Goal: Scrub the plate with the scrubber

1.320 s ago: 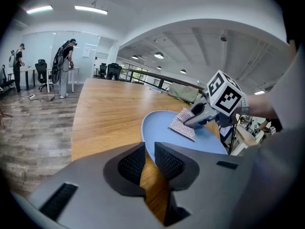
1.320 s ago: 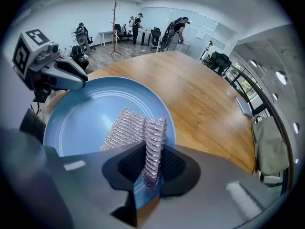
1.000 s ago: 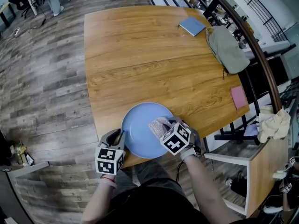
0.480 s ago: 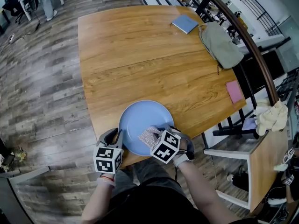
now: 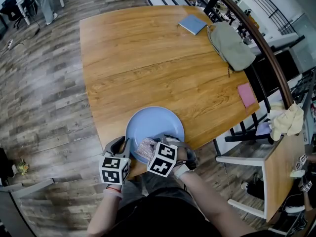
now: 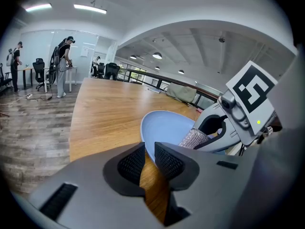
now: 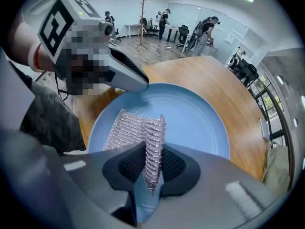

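Pressing a silver mesh scrubber [image 7: 136,130] onto a blue plate [image 5: 150,125] at the near edge of the desk [image 5: 148,58]; both tools were engaged.

Plate: round, lay flat, held only the scrubber, on its near part. Scrubber: ribbed sheet, long axis ran straight out from the right tool [image 7: 151,163] across the plate toward the left tool [image 6: 148,159]; one fold stood on edge between the jaws, the rest lay spread on the plate's surface. Right tool: jaws pinched tight on that fold. Left tool: jaws drawn almost together on the plate's left rim, just beside the scrubber. Also on the desk, well apart at the far side: blue notebook [image 5: 192,23], grey-green bag [image 5: 229,46], pink pad [image 5: 246,95].
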The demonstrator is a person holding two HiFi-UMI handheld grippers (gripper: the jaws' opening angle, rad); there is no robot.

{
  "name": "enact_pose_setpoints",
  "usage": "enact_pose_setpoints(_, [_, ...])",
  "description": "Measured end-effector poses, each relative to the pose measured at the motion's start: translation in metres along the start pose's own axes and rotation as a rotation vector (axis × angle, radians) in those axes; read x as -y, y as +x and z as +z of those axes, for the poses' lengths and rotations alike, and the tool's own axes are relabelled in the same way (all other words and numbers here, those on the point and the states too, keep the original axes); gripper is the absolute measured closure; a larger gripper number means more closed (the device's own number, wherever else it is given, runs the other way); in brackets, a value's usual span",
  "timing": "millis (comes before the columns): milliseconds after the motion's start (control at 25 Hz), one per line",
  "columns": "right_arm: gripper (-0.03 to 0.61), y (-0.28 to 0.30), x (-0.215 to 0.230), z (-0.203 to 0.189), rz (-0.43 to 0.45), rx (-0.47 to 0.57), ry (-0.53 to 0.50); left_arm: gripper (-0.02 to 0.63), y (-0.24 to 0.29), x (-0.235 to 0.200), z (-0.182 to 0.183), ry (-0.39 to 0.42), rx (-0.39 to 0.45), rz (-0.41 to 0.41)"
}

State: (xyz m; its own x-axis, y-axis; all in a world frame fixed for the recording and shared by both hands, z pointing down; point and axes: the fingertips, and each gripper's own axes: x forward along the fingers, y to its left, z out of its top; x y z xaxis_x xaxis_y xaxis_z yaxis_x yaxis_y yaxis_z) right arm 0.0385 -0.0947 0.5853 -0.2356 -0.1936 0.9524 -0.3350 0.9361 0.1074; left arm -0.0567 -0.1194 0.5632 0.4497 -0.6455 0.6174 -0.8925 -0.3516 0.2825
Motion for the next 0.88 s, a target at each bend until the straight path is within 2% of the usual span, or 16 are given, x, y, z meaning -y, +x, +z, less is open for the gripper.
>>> enact_pose_setpoints(320, [0.499, 0.008, 0.007, 0.024, -0.012, 0.024, -0.077, 0.555, -0.001, 0.001, 0.0, -0.003, 0.001, -0.005])
enact_pose_setpoints(680, [0.499, 0.021, 0.05, 0.049, -0.06, 0.05, -0.068, 0.555, -0.001, 0.002, -0.001, 0.007, 0.0, -0.002])
enact_pose_setpoints(880, [0.499, 0.023, 0.08, 0.048, -0.093, 0.058, -0.042, 0.555, -0.001, 0.003, -0.003, 0.0, -0.008, 0.001])
